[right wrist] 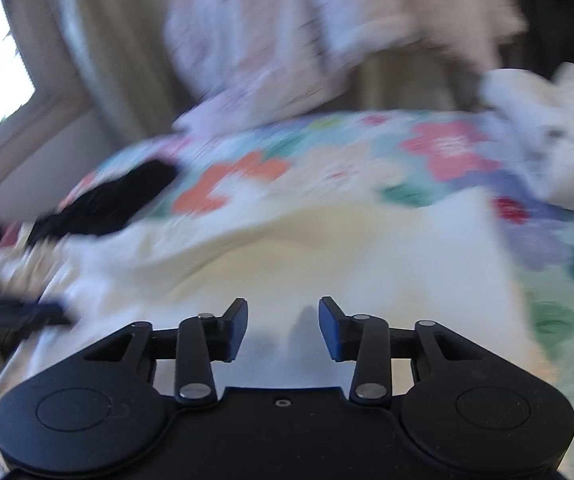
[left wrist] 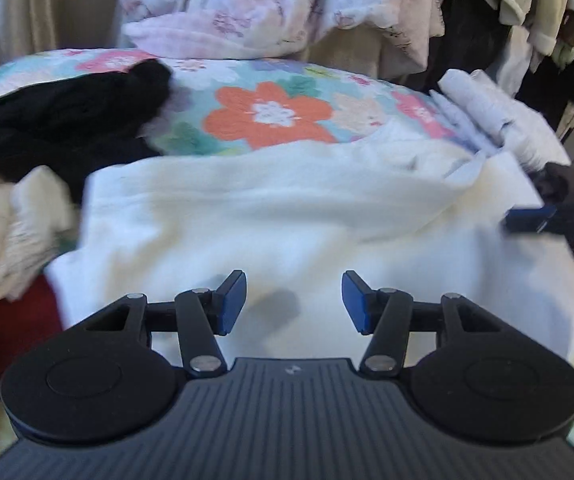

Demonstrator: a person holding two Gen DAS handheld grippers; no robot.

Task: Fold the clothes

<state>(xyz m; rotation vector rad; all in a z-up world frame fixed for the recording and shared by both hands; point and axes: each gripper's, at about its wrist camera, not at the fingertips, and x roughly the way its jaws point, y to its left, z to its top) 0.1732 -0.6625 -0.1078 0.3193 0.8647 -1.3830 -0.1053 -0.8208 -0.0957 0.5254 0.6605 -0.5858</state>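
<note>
While both the left gripper [left wrist: 293, 300] and the right gripper [right wrist: 283, 328] hover part-open with nothing between their jaws, the cream garment [left wrist: 287, 208] lies spread beneath them on the floral bedspread [left wrist: 271, 112]. It looks soft, light and limp; I would pinch its 2 near corners

No words, numbers or brand names can be read in either view. Only a small pale emblem, too tiny to make out, marks the left tongs [left wrist: 293, 300] ribbed housing.
</note>
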